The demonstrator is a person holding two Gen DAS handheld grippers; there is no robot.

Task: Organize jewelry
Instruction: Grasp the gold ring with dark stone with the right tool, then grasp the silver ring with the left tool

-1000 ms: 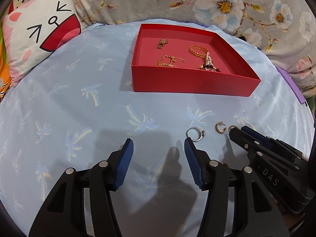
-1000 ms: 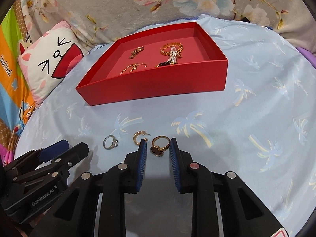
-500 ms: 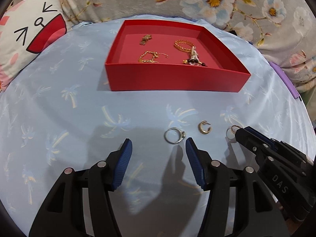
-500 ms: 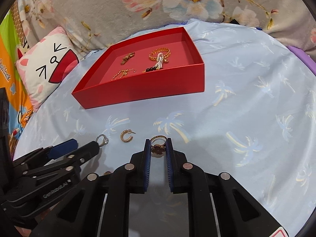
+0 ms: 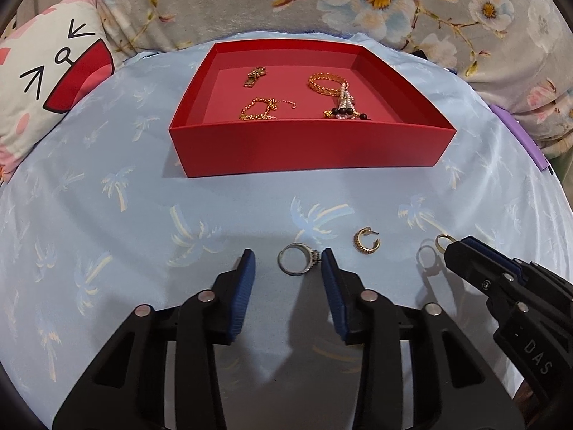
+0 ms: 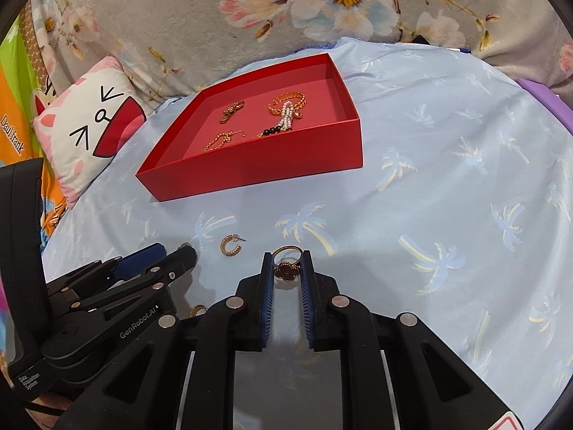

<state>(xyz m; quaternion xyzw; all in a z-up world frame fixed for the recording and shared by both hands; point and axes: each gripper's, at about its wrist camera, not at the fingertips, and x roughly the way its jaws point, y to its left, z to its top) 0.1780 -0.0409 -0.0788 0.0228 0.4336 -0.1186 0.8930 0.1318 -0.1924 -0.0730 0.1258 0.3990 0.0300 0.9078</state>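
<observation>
Closing the left gripper (image 5: 286,268) around the silver ring (image 5: 298,258) while pinching the gold ring (image 6: 286,263) in the right gripper (image 6: 286,268), both presumably bound for the red tray (image 5: 308,150).

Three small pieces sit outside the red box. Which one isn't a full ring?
The gold hoop earring, the middle one: it is an open C with a post. The silver ring and the gold ring with a dark flower are closed bands.

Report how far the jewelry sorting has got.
Done: four pieces lie in the red box. In hand: right gripper grips the gold ring; left gripper is closing around the silver ring. Left: the hoop earring on the cloth.
</observation>
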